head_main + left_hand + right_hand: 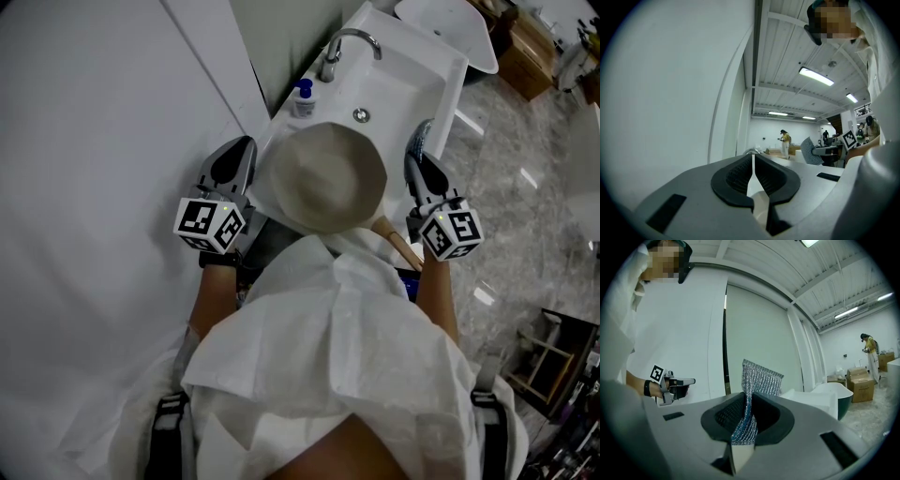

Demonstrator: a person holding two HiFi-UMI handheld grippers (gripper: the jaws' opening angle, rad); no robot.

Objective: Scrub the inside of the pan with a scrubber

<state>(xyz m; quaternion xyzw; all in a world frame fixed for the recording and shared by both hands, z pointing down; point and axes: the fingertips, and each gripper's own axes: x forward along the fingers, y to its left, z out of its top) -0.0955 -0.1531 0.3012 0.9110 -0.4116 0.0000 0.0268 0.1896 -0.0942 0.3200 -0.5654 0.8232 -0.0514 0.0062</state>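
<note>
Two grippers beside the sink (412, 70)
Left gripper (753, 165) pinched shut, empty — right gripper (749, 405) clamps the mesh scrubber (760, 377).

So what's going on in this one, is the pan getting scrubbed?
Not at this moment. A person in a pale hat stands at a white sink with both grippers raised in the air, away from the basin. The right gripper is shut on a silvery mesh scrubber. The left gripper is shut with nothing between its jaws. No pan can be made out clearly in any view, so scrubbing is not under way.
</note>
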